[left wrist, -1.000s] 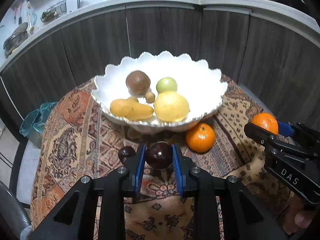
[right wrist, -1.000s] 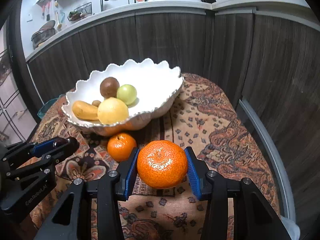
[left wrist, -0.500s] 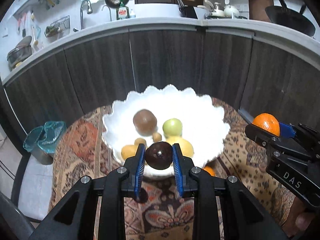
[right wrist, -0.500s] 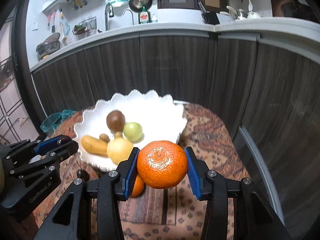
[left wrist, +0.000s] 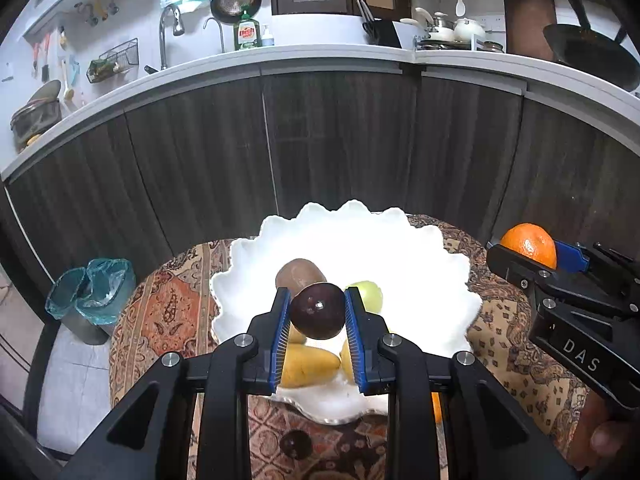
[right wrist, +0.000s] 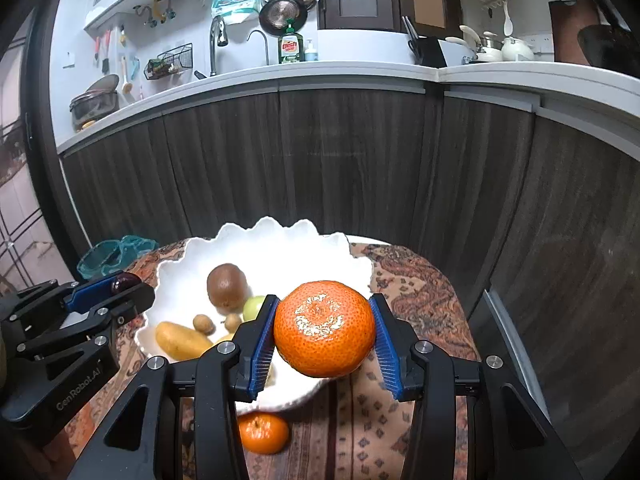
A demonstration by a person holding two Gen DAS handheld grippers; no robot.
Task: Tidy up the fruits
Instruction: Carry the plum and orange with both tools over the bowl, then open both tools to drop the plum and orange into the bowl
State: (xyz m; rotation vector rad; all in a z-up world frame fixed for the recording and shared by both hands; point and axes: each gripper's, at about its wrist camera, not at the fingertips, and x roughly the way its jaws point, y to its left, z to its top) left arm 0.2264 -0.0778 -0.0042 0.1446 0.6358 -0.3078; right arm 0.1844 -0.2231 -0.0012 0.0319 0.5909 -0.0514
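My left gripper (left wrist: 317, 312) is shut on a dark purple plum (left wrist: 317, 311), held above the near part of the white scalloped bowl (left wrist: 432, 272). My right gripper (right wrist: 324, 330) is shut on an orange mandarin (right wrist: 324, 328) over the bowl's near right rim (right wrist: 360, 268). In the bowl lie a brown kiwi (right wrist: 227, 285), a green fruit (right wrist: 254, 307), a yellow oblong fruit (right wrist: 182, 340) and small brown nuts (right wrist: 204, 324). A second mandarin (right wrist: 264, 432) and a second plum (left wrist: 295, 445) rest on the patterned cloth in front of the bowl.
The bowl stands on a round table with a patterned cloth (left wrist: 168, 312). Dark cabinet fronts (left wrist: 340, 140) rise close behind it under a white counter. A bin with a teal bag (left wrist: 92, 296) stands on the floor at the left.
Both grippers rose with their fruit and moved from over the cloth to above the bowl. The bowl now sits lower in both views.
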